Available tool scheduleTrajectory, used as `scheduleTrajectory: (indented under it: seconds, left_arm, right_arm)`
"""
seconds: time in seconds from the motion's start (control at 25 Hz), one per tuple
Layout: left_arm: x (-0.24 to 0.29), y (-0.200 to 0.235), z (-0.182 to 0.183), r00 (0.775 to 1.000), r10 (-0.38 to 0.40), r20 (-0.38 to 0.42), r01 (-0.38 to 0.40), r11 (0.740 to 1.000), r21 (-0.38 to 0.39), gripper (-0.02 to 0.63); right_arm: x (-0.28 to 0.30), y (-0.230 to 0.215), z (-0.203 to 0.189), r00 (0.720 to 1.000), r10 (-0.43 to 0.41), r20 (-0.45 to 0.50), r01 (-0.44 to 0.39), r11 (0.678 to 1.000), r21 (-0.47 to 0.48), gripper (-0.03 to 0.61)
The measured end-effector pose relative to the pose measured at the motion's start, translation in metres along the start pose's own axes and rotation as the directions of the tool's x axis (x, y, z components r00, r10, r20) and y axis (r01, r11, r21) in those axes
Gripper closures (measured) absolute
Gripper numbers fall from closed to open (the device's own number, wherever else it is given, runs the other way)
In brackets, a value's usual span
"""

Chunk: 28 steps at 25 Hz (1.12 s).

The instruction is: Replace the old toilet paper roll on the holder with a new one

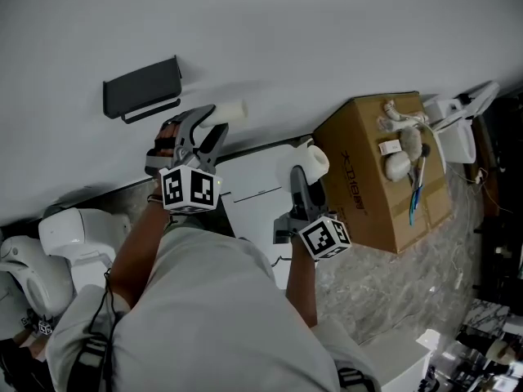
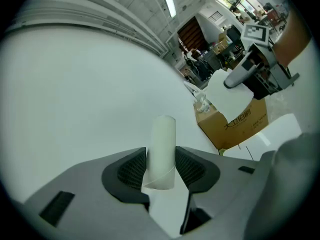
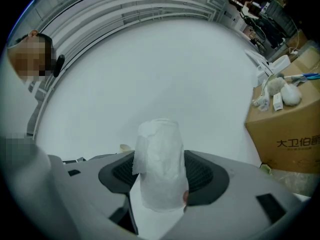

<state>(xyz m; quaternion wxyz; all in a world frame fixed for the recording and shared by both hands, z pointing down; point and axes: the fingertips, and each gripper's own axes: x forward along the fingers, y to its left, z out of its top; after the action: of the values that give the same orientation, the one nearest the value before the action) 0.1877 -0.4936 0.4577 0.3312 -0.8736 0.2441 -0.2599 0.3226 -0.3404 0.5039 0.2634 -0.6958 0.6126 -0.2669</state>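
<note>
left hand-held gripper [image 1: 208,127]: jaws clamped on a slim pale tube [image 2: 162,146], probably the spent roll's bare core, though the surface is hard to read. the tube sticks out past the fingertips toward the white wall [image 1: 327,31]. the black holder [image 1: 143,88] is fixed to the wall, up-left of the tube and apart from it. right hand-held gripper [image 1: 301,184]: jaws pressed on both sides of the new toilet paper roll [image 3: 161,164], which is full and white. a cardboard box [image 1: 372,182] stands on the floor just right of it.

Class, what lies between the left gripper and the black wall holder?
Nothing: in the head view only bare white wall separates the left gripper from the holder.
</note>
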Motion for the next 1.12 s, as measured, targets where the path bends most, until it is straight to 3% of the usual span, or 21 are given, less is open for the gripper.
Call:
scheduleTrajectory:
  seconds: [0.12,0.28,0.52,0.72,1.12]
  left_arm:
    - [-0.013,0.006,0.000,0.999,0.036,-0.007,-0.037,0.993,-0.115,0.410]
    - [-0.031,0.015,0.000,0.996,0.093,-0.011,-0.093,0.965,-0.246,0.410]
    - [-0.058,0.031,-0.014,0.984,0.172,-0.045,-0.177,0.934,-0.311,0.410]
    - [-0.079,0.054,-0.035,0.970,0.236,-0.059,-0.239,0.880,-0.411,0.411]
    - [-0.151,0.096,-0.098,0.932,0.346,-0.103,-0.347,0.779,-0.522,0.411]
  right_arm:
    - [-0.001,0.001,0.000,1.000,0.027,-0.014,-0.026,1.000,0.003,0.301]
    - [0.003,0.002,-0.002,0.996,0.075,-0.048,-0.075,0.997,0.009,0.301]
    - [0.017,0.009,-0.007,0.988,0.131,-0.081,-0.128,0.991,0.036,0.302]
    - [0.030,0.019,-0.014,0.983,0.153,-0.100,-0.150,0.988,0.043,0.301]
    - [0.054,0.066,-0.039,0.980,0.169,-0.107,-0.164,0.985,0.056,0.301]
